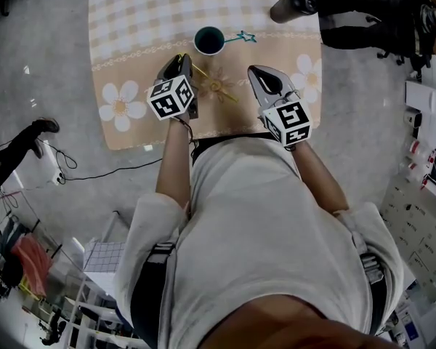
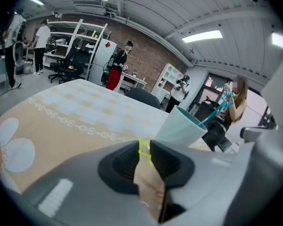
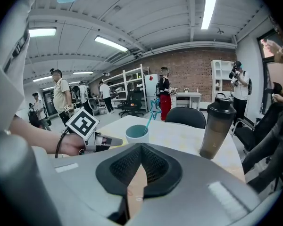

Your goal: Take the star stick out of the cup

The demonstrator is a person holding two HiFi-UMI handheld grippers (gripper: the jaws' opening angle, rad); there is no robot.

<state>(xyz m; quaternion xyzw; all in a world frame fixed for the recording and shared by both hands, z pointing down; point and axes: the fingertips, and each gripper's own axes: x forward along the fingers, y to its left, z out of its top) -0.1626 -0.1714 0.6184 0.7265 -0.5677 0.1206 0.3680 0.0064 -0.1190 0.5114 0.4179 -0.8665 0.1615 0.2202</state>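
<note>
Nearest, two hand-held grippers side by side above the near edge of one flowered cloth [image 1: 131,27], each with one marker cube. Left gripper [image 1: 182,59] low over the cloth, jaws parted by only a narrow gap, the looped end of one yellow stick [image 2: 143,149] sitting in that gap and the pads seemingly just off it (hard to call at such close range). Rest of that yellow stick flat on the cloth, slanting away to the right. Right gripper [image 1: 254,71] closed tight, pads together, nothing between them, held above the cloth and well apart from the cup.

Just beyond the left gripper's tip, one teal cup [image 1: 209,40], upright on the cloth. Inside it, one blue star stick [image 1: 241,38], leaning over the rim to the right with its star end out past the rim. So two sticks in all: yellow out on the cloth, blue in the cup.

Farther off, at the far right corner, one dark shaker bottle [image 3: 217,126], upright, well apart from the cup.

Farthest, a brick-walled room with white shelving, office chairs and several people standing about
</note>
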